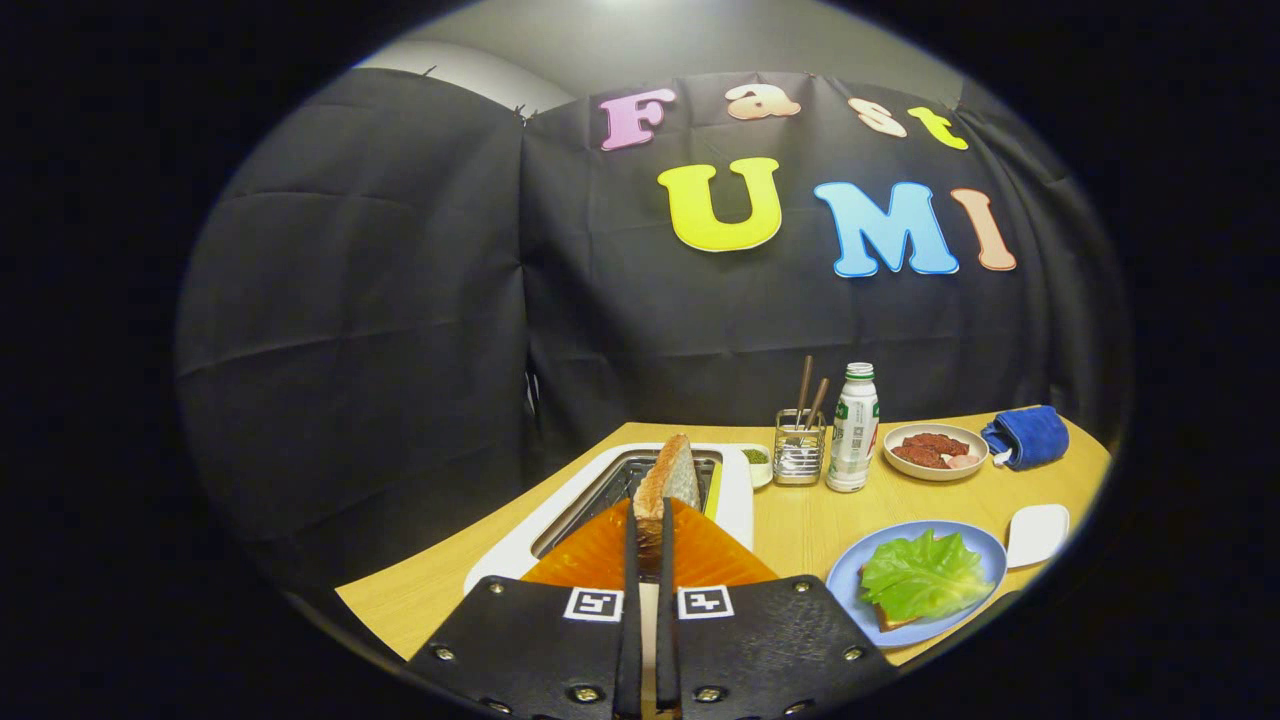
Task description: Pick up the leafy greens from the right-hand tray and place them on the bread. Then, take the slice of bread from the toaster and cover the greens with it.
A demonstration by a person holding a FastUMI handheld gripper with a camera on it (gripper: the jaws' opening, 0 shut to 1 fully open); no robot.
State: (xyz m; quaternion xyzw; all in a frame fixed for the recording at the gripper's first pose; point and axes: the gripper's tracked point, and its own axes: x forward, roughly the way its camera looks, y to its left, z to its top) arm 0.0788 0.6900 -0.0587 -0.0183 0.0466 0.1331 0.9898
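Bread slice (pixel 668 480) pinched upright between gripper (pixel 650 530) fingers (labels unreadable).

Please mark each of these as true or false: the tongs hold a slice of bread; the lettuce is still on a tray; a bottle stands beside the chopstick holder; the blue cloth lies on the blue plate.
1. The tongs are shut on a slice of bread: true.
2. False: the lettuce already lies on bread on the blue plate.
3. A bottle stands beside the chopstick holder: true.
4. False: the blue cloth lies on the table, beyond the plate.
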